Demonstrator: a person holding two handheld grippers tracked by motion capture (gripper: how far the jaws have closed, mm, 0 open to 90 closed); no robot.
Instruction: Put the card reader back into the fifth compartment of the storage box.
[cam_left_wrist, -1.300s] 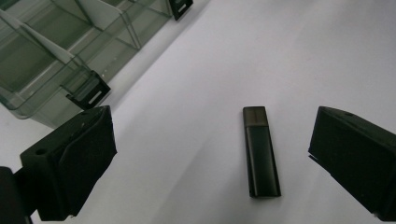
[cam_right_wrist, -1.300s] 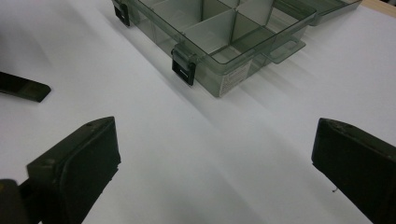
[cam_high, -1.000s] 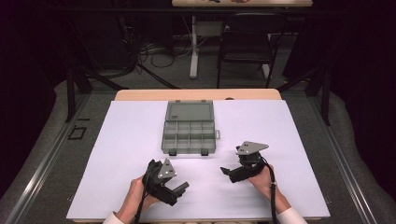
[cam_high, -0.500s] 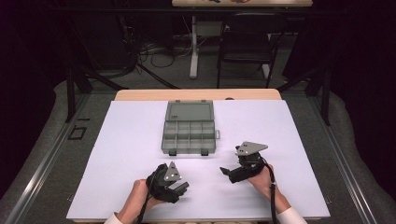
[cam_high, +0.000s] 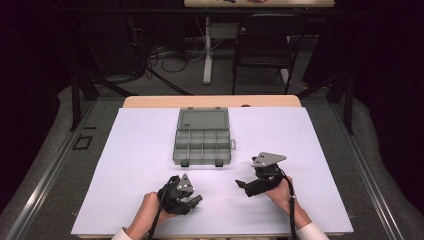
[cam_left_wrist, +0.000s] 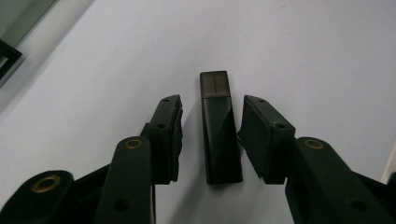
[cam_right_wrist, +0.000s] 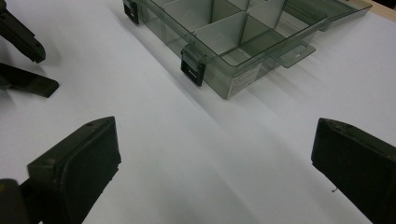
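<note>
A small black stick-shaped object with a clear cap (cam_left_wrist: 219, 130) lies flat on the white table sheet (cam_high: 140, 165). My left gripper (cam_left_wrist: 212, 100) straddles it low over the table, near the front edge (cam_high: 192, 200). Its jaws have just been closing. The stick lies between the pads (cam_left_wrist: 170, 135) with a narrow gap on each side, so the gripper is still open. My right gripper (cam_high: 242, 185) rests to the right, held by a hand. It is open wide with nothing between its jaws (cam_right_wrist: 215, 154).
A clear grey compartment box (cam_high: 200, 161) stands mid-table with its lid (cam_high: 203, 120) laid open behind it; its compartments look empty (cam_right_wrist: 219, 79). Black latches sit on its front wall. A chair and cables are beyond the table's far edge.
The left gripper's jaws have drawn in around the black stick, and that hand has shifted slightly. The right gripper has stayed where it was.
</note>
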